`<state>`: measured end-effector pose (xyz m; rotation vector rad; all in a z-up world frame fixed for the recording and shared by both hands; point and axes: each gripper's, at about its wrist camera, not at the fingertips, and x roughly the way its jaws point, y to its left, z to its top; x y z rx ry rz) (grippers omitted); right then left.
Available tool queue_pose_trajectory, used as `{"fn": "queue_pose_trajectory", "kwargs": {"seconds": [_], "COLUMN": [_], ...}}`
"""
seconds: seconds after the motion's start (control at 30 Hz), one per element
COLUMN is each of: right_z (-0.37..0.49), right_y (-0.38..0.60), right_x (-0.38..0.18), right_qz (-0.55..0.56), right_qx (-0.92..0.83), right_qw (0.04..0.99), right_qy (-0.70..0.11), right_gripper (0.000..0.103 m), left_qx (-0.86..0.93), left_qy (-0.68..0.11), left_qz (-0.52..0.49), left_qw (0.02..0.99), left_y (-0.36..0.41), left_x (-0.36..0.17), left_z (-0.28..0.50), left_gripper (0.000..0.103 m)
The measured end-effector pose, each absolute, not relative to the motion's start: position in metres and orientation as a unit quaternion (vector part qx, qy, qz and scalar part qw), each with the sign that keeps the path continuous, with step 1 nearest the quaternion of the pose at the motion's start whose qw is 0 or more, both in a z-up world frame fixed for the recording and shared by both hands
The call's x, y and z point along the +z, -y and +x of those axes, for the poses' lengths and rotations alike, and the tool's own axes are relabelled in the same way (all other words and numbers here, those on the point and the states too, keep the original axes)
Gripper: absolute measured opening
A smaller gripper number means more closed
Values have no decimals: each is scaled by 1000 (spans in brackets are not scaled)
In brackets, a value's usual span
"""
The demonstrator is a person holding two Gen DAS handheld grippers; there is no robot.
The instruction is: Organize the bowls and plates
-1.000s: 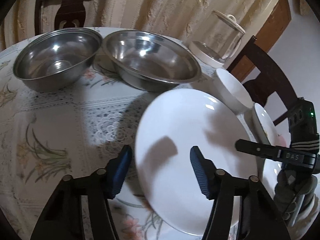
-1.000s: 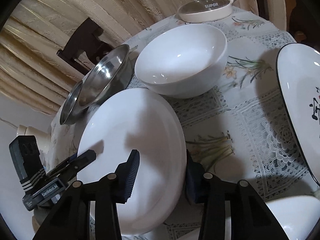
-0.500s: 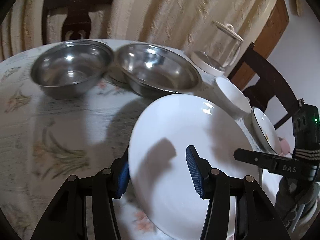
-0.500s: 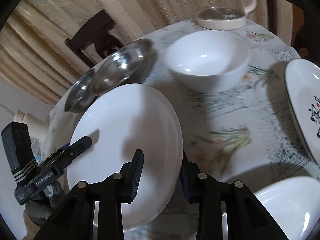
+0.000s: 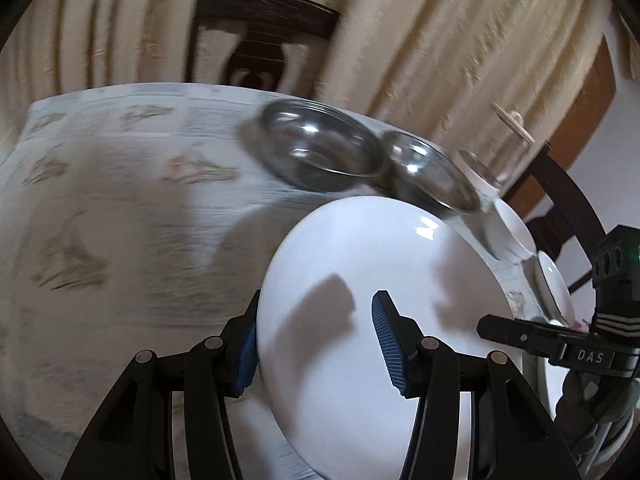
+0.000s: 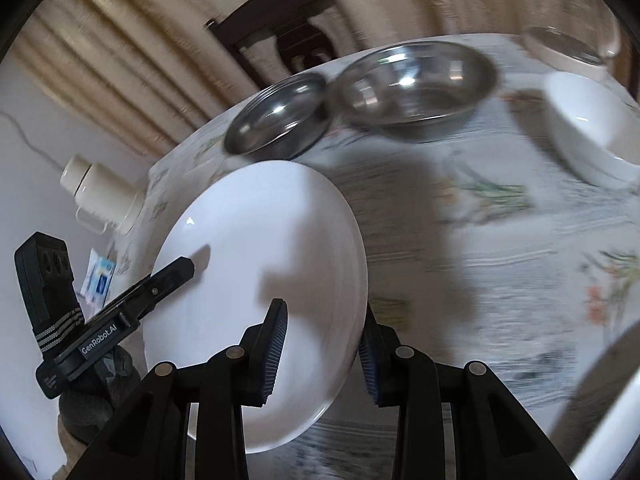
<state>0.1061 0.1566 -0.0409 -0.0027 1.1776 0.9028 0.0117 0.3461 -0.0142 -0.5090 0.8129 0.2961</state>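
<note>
Tablecloth (image 5: 100, 200): two steel bowls (image 6: 416, 84), one plate (image 5: 380, 320).

Surface and material survey: glazed ceramic, polished metal, ribbed pads, woven cloth.

The white plate (image 5: 372, 280) has a smooth, glossy glaze with bright highlights. Both steel bowls (image 6: 416, 84) are polished metal with mirror reflections. The left gripper (image 5: 316, 344) and right gripper (image 6: 320, 352) have matt black plastic bodies and blue ribbed pads (image 5: 390, 344). The tablecloth (image 5: 120, 208) is matt printed fabric. The chair (image 5: 256, 40) is dark wood; the curtain (image 5: 420, 32) is textured cloth.
</note>
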Motion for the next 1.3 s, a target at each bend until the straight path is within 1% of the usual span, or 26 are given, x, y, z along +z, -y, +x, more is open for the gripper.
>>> {"fn": "queue_pose_trajectory", "kwargs": {"seconds": [0.3,0.6,0.87,1.07,1.3], "right_z": [79,63,59,56,50], "right_y": [-204,-233,-247,-245,-244], "right_x": [-53,-64,-64,-66,-67], "right_qz": [-9,-21,-33,-28,-20], "right_qx": [437,442,439,439,436], "right_qw": [719,717,728,734,747], "right_qy": [-541,-539,-526,-517,-501], "right_gripper": [37,37,37,37,38], "left_qx": [205,242,259,272,283], "left_qy": [-372,-359,-358,-345,-349], "left_qz": [-260,-278,-279,-254,-232], "left_qw": [868,858,853,862,863], "left_y": [-389,-418,-428,-424,-419], "left_x": [-16,-27,-37,-32,-34], "left_z": [-43,-71,-76,-76,-74], "left_gripper": [53,53,53,54,56]}}
